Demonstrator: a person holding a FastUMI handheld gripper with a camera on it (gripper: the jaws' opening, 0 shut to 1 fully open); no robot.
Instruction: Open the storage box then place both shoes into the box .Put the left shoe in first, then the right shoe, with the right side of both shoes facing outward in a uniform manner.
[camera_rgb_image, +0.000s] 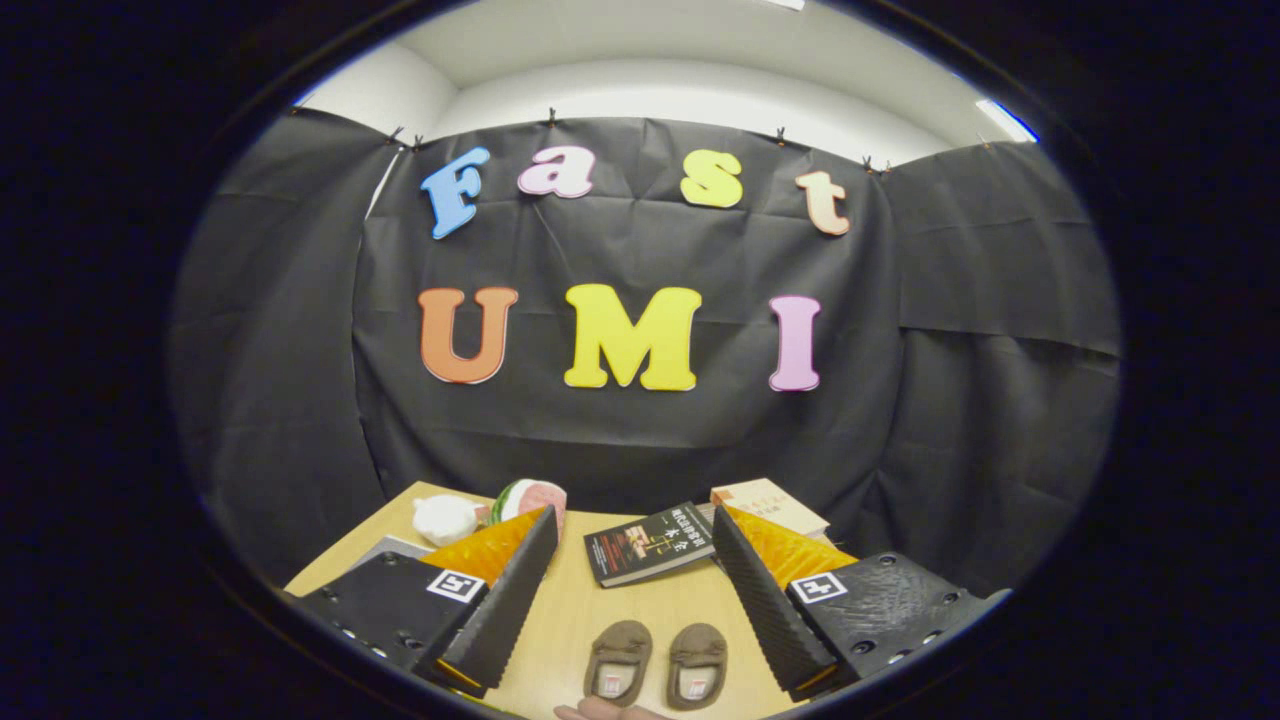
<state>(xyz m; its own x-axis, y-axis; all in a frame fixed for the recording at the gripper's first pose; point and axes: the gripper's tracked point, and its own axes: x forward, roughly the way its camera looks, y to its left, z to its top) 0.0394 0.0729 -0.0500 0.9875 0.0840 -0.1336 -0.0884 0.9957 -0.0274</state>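
While my gripper (625, 590) hangs with fingers spread wide and empty, both shoes (657, 662) sit side by side on the table (640, 610) between them — I'd judge the box step comes first, box unseen.

Gripper (630, 600) fingers spread wide, nothing between them but bare wooden table (570, 610). Pair of brown shoes (656, 662) sits near, in the gap. Dark book (650, 543) and tan book (770, 503) block far side; white plush (445, 518) far left.
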